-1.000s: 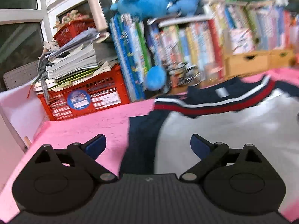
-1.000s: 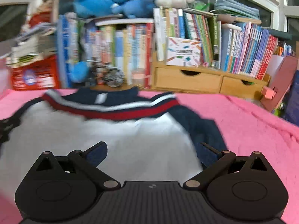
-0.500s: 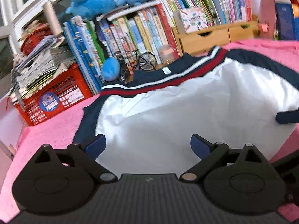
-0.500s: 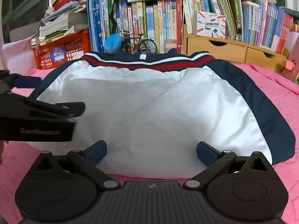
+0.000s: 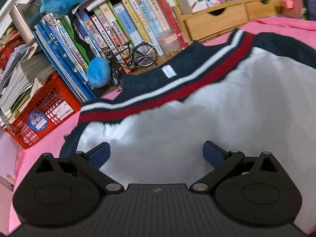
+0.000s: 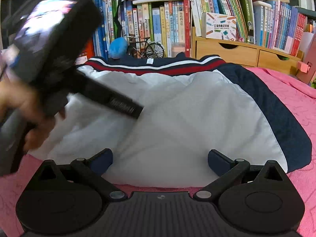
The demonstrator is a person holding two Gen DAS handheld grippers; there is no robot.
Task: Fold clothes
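A white garment (image 6: 177,118) with navy sides and a red, white and navy striped band (image 6: 158,70) lies spread flat on the pink cloth (image 6: 292,98). A small white label (image 5: 168,72) shows on its navy collar part. My left gripper (image 5: 156,154) hovers open over the garment's white panel (image 5: 217,108), nothing between its fingers. In the right wrist view the left gripper's body (image 6: 110,98) reaches in from the left, held by a hand (image 6: 23,106). My right gripper (image 6: 160,159) stands open at the garment's near hem.
Rows of books (image 6: 167,23) fill the back, with a wooden drawer unit (image 6: 237,49), a model bicycle (image 6: 146,47) and blue plush toys (image 5: 98,72). A red basket (image 5: 45,116) under stacked papers stands at the far left.
The left gripper has swung rightward and forward, from the garment's left edge to over its white middle. The right gripper drew back to the near hem and now holds still.
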